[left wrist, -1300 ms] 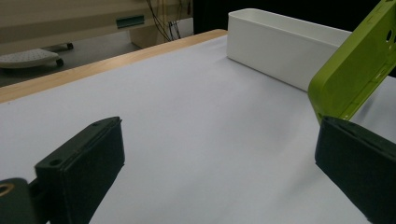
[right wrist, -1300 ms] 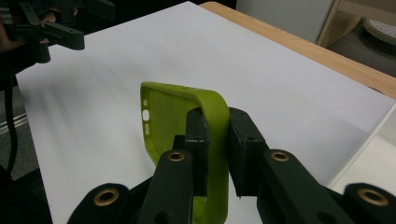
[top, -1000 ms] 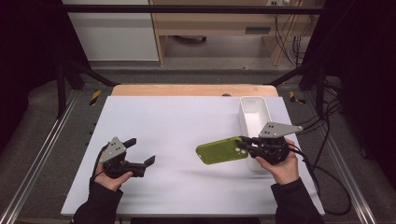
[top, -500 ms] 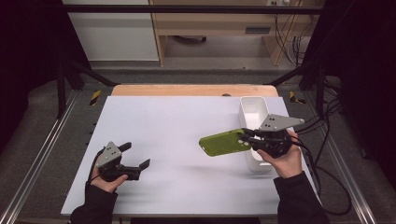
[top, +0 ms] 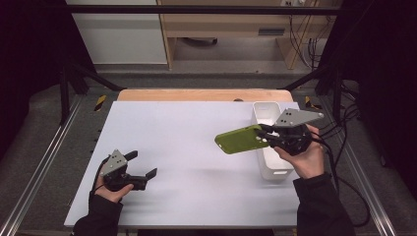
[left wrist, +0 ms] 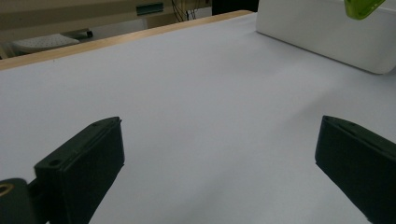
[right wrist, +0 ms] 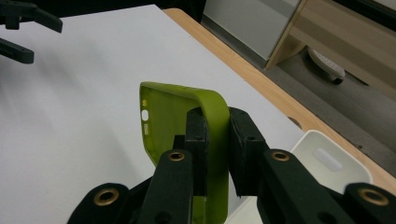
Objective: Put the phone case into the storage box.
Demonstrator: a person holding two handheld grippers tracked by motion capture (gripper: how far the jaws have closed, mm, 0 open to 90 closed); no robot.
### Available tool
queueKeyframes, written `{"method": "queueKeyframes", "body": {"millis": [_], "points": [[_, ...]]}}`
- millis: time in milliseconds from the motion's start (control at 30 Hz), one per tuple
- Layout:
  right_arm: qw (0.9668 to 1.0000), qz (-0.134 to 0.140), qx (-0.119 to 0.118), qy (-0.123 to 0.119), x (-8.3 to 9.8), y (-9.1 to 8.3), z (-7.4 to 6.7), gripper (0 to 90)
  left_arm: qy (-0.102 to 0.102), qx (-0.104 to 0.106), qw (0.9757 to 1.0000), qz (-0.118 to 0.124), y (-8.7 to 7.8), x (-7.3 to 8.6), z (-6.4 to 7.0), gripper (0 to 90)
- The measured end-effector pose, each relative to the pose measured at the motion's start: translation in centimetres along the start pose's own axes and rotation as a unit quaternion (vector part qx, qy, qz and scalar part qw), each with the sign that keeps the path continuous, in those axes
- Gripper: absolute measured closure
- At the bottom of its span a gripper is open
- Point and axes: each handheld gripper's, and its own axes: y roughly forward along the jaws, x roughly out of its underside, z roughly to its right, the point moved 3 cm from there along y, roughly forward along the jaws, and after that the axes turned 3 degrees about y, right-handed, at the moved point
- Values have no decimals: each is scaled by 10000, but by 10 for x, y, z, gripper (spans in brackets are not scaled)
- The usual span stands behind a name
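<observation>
— High view first: what's nearest?
— Left tool (top: 142, 166), resting low on the white surface (top: 196, 147), jaws spread wide with nothing between them.
— And farther off?
— Right tool (top: 265, 136) is clamped on the edge of a lime-green soft phone case (top: 238, 141), held above the surface just beside a white rectangular plastic bin (top: 268, 110).

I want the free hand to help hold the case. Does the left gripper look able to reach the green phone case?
Probably yes: the left gripper is open, and bare table lies between it and the green phone case in the right gripper.
</observation>
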Motion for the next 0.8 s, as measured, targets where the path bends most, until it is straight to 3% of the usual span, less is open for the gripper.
{"method": "queueKeyframes", "body": {"millis": [367,800], "points": [[9992,-43,314,-231,-16,-6,11,794,-3,-42,10000,-34,0,4,-4,11],[9958,-249,717,-509,-25,-7,27,794,-4,-29,10000,-52,1,5,-4,11]]}}
